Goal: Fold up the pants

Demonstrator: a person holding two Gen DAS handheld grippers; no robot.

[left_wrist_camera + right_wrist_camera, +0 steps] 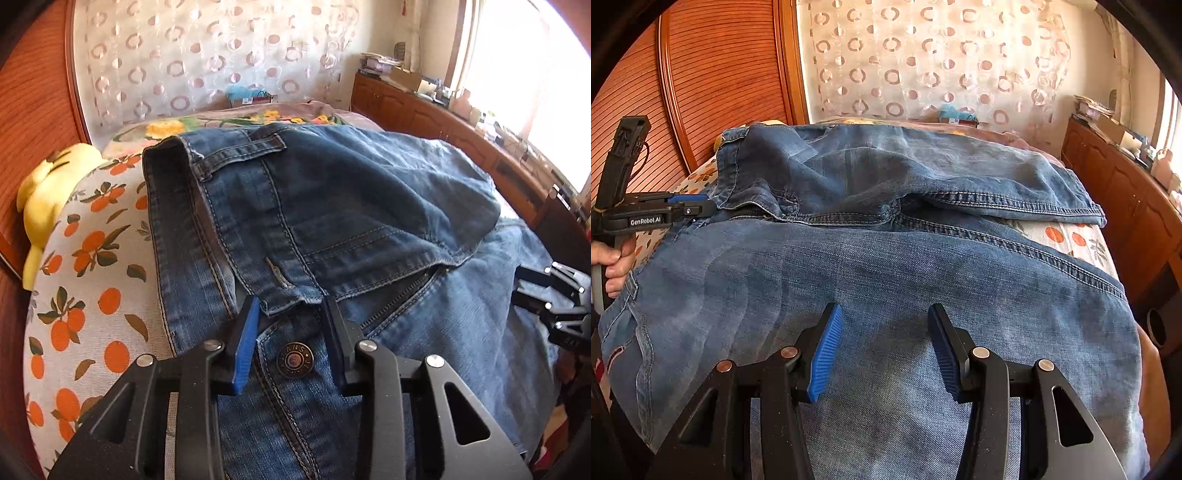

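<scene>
Blue-padded fingers of the left claw sit nearest the lens, standing narrowly apart astride the waistband of the jeans, with the metal button between them and the buttonhole flap's edge just past the tips. Whether the pads press the denim cannot be told. Beyond that flap the seat of the jeans lies heaped, and to the claw's left the orange-print bedsheet shows bare. The right claw hangs half open over a flat trouser leg, gripping nothing. To its far left a hand holds the left claw at the waistband; ahead, the other leg lies across the bed.
</scene>
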